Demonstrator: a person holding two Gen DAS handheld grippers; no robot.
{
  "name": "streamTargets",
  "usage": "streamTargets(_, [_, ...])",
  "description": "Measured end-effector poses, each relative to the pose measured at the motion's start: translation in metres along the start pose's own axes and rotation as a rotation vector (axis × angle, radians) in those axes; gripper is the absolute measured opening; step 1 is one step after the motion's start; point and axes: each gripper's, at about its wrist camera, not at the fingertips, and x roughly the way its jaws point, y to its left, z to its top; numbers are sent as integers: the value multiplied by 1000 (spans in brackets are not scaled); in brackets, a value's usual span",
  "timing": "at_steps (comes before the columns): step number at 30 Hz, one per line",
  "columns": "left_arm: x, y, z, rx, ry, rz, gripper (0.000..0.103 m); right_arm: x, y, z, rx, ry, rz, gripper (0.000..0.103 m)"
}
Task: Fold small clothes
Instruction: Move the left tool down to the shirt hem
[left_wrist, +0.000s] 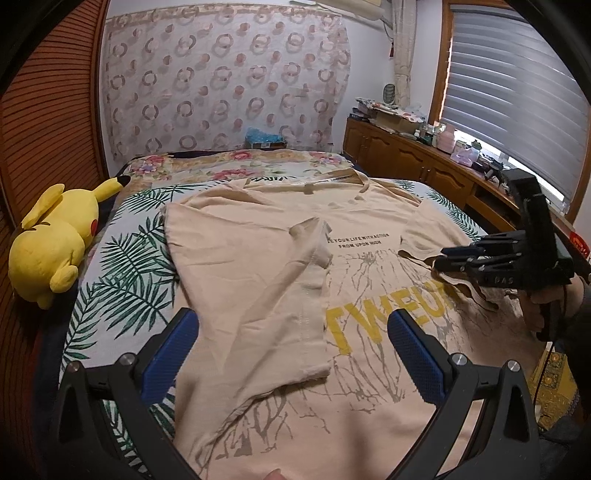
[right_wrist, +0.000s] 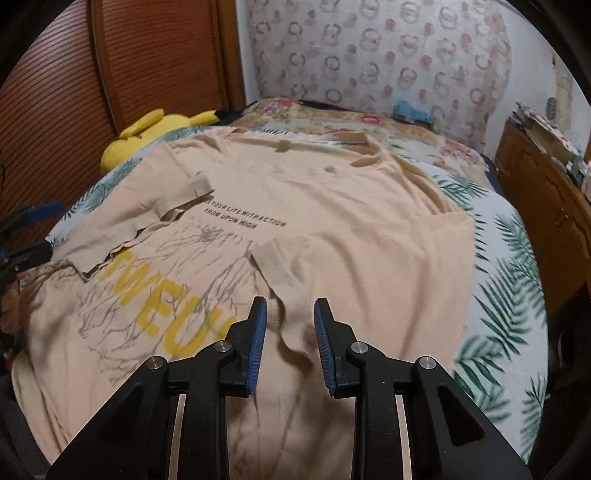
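At the bed's left edge a yellow plush toy (left_wrist: 51, 236) lay just beside the beige T-shirt (left_wrist: 369, 221), which was spread print-up on the leaf-patterned bed cover (left_wrist: 122, 266), both sleeves already folded in over the chest. The left hand-held gripper (left_wrist: 293, 328) hovered released above the left fold, nothing between its blue pads. The right hand-held gripper (right_wrist: 290, 332) was released too, its jaws parted narrowly over the right fold's loose edge without pinching it. The next fold would probably go best with both hem corners gripped together and carried toward the collar. The cabinet (left_wrist: 406, 158) bounded the right side; the far bed lay free.
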Motion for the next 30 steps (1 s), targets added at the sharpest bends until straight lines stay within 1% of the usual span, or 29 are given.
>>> streamTargets(4, [0, 5, 0, -6, 0, 9, 103, 12, 8, 3, -26, 39, 41, 22])
streamTargets(8, [0, 12, 2, -11, 1, 17, 103, 8, 9, 6, -9, 28, 92, 22])
streamTargets(11, [2, 17, 8, -9, 3, 24, 103, 0, 7, 8, -1, 3, 97, 22])
streamTargets(14, [8, 25, 16, 2, 16, 38, 103, -8, -2, 11, 13, -16, 57, 22])
streamTargets(17, [17, 34, 25, 14, 33, 53, 103, -13, -23, 17, 38, -32, 2, 26])
streamTargets(21, [33, 50, 38, 17, 54, 82, 103, -9, -50, 23, 55, -23, -75, 33])
streamTargets(22, [37, 55, 42, 16, 60, 84, 103, -6, -58, 25, 54, -18, -93, 37])
streamTargets(24, [47, 61, 47, 13, 76, 84, 103, -1, -68, 27, 55, -10, -109, 40])
streamTargets(27, [63, 74, 56, 9, 100, 100, 103, 13, -83, 30, 54, 12, -122, 40])
streamTargets(30, [77, 88, 63, 2, 122, 109, 103, 24, -89, 33, 48, 18, -122, 40])
